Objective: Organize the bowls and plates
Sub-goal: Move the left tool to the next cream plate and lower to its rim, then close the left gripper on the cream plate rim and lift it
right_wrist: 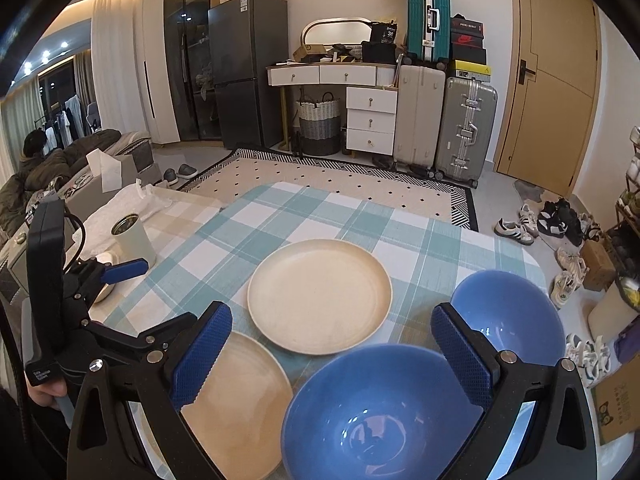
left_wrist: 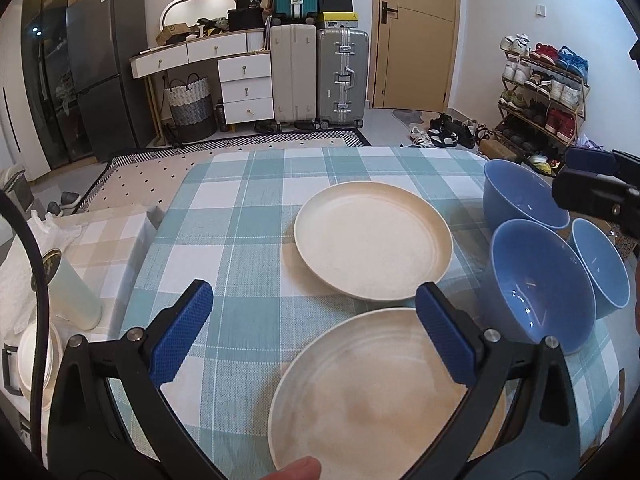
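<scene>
My left gripper (left_wrist: 314, 330) hangs spread wide over the near cream plate (left_wrist: 384, 396) by the table's (left_wrist: 240, 216) near edge. My right gripper (right_wrist: 330, 354) gapes above the near blue bowl (right_wrist: 372, 420). A second plate (right_wrist: 319, 295) sits mid-table; two more bowls (left_wrist: 520, 196) line the right edge.

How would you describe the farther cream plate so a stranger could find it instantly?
Start at the checked teal tablecloth. Near its middle lies the far cream plate, left of the blue bowls. Unlike the near cream plate, it lies clear of both open grippers.
</scene>
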### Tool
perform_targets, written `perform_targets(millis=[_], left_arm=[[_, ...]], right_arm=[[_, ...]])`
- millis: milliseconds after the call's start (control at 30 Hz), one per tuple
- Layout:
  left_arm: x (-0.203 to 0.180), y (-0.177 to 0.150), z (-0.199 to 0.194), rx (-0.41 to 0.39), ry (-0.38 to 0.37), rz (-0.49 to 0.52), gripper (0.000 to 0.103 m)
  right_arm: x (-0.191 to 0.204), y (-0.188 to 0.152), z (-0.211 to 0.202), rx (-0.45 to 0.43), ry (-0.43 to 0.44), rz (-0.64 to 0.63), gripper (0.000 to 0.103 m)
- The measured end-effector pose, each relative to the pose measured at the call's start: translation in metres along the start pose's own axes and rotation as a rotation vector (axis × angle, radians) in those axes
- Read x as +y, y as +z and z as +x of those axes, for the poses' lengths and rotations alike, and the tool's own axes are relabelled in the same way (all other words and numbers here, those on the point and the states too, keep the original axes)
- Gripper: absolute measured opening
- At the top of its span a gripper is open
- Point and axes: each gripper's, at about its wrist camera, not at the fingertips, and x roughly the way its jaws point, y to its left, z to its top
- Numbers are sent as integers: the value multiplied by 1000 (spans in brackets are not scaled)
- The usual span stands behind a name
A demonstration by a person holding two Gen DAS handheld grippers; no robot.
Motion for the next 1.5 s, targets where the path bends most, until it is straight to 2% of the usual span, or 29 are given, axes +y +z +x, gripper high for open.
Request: perform_targets(millis=[533, 1033, 1133, 1267, 1500], left_arm=[[13, 20, 40, 60, -6, -23, 101], [26, 23, 95, 149, -14, -61, 101], [27, 24, 106, 161, -11, -62, 101], [29, 27, 119, 175, -17, -69, 101], [29, 29, 141, 222, -54, -89, 100]], right_arm=[[-25, 21, 58, 110, -4, 62, 102], [-33, 15, 133, 280, 16, 71, 101], [-34, 14, 147, 310, 18, 69, 96], [-37, 14, 164, 349, 12, 65, 85], [-48, 7, 186, 413, 19, 89, 76]])
